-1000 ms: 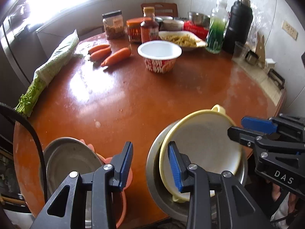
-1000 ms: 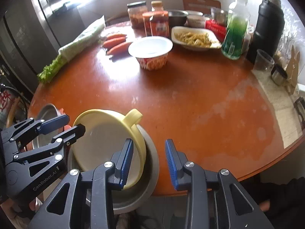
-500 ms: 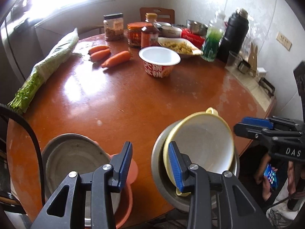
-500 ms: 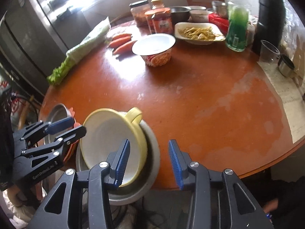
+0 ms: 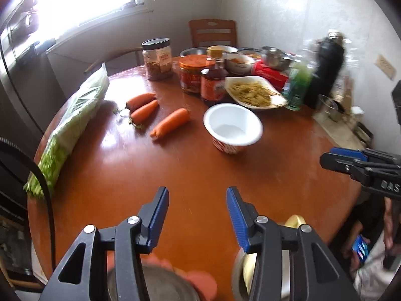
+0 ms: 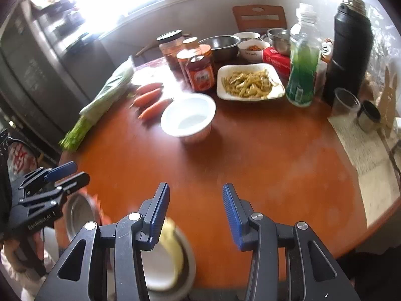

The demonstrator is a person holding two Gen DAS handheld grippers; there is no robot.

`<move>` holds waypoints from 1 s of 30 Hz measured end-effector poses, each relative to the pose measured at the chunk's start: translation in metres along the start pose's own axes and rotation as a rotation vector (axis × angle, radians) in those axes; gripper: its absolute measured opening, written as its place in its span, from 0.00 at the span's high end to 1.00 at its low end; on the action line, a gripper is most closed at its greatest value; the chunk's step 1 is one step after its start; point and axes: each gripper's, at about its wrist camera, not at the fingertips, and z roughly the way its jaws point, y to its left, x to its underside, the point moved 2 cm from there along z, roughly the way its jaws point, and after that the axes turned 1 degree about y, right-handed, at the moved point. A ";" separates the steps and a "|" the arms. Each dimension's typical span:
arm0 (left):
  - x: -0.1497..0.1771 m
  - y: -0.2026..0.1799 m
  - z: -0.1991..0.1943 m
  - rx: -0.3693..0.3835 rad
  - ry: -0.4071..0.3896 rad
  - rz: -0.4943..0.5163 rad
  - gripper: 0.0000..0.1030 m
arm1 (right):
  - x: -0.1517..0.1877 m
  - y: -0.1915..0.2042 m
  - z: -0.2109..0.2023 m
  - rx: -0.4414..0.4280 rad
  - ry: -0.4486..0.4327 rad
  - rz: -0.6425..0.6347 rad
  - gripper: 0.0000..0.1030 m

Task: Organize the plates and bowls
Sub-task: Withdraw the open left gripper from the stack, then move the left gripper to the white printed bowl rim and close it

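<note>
White and red, the paper bowl [image 6: 188, 118] sits far ahead near the counter [image 6: 263, 165] middle, closer to the right hand-held gripper [image 6: 196, 212] (both have just opened wider, holding nothing) than the left hand-held gripper [image 5: 197, 217].

The left claw [image 5: 197, 215], jaws just opening, hangs empty over the round table [image 5: 200, 170].

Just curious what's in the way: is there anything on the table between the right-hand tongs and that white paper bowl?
Nothing: in the right wrist view, only bare table lies between the right tongs and the white paper bowl. The tongs have just been opening, with nothing between them.
</note>
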 end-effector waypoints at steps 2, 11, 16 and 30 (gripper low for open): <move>-0.013 -0.001 0.016 -0.007 0.024 -0.002 0.54 | -0.019 -0.002 0.018 -0.002 0.015 0.030 0.56; -0.052 -0.019 0.078 0.018 0.070 -0.015 0.54 | -0.062 -0.010 0.085 0.026 0.091 0.073 0.56; -0.069 -0.018 0.106 -0.027 0.082 -0.044 0.54 | -0.076 -0.011 0.101 0.038 0.096 0.067 0.56; -0.081 -0.013 0.164 -0.004 0.159 -0.095 0.54 | -0.090 -0.015 0.135 0.067 0.133 0.042 0.71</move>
